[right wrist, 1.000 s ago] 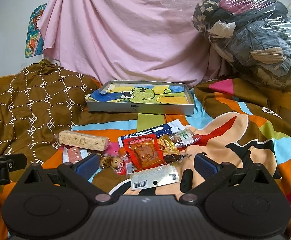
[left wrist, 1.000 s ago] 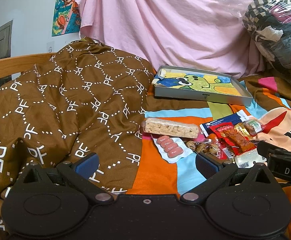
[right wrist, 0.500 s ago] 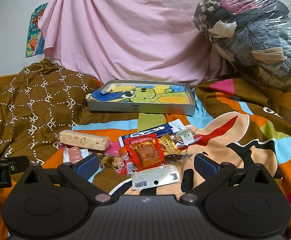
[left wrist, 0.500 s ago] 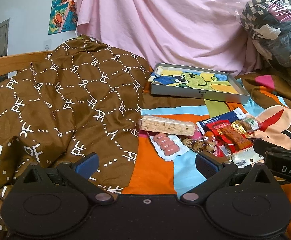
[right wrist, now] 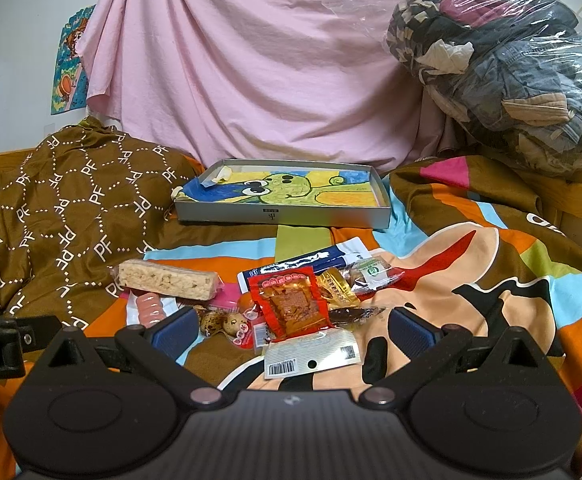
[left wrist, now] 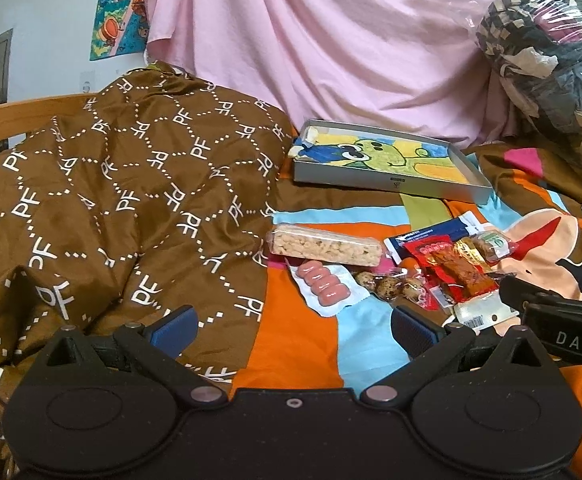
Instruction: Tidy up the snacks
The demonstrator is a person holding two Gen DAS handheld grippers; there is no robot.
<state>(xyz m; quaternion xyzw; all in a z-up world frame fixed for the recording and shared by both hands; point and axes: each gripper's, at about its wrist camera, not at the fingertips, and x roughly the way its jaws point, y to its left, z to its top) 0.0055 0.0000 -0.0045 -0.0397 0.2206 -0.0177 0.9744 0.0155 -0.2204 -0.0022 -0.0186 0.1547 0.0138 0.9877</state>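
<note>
both grippers hover low over the bed, jaws wide apart, holding nothing.
left wrist view: left gripper (left wrist: 291,322) faces the sausage pack (left wrist: 325,290). right wrist view: right gripper (right wrist: 289,330) frames the red snack packet (right wrist: 295,306); grey box (right wrist: 283,214) lies beyond.

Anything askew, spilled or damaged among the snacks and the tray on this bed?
Nothing looks spilled or torn. The snack packets lie in a loose overlapping heap on the bedspread, none yet in the grey tray. The paper lining the tray curls up at its left corner. Both grippers are open and empty.
</note>
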